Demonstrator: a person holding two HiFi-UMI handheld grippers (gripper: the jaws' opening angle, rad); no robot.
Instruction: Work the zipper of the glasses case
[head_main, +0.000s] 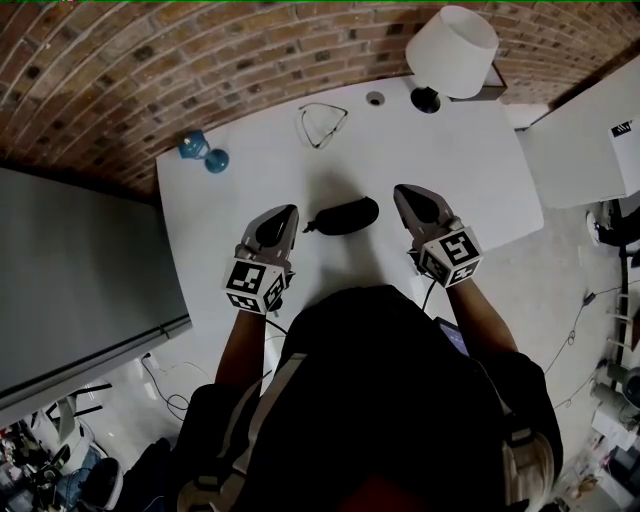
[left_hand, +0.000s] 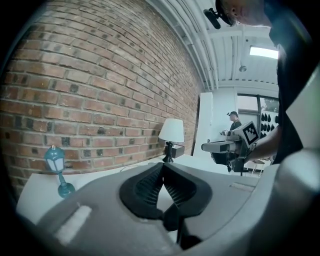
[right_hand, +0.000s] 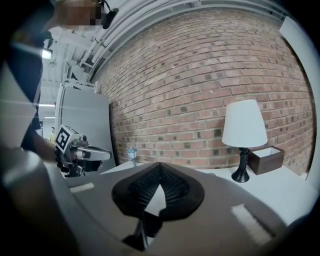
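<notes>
The black glasses case lies mid-tabletop, looking zipped shut, with nothing of its inside visible. The left tool and right tool flank it, each with jaws together and empty. Bare white surface surrounds the case, while eyeglasses, a blue lantern ornament and a lamp stand near the far edges.

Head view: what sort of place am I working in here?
Probably an indoor studio or lab set up like a room, rather than a home. A white table stands against a bare brick wall with a table lamp on it, and loose cables trail across the floor.
</notes>
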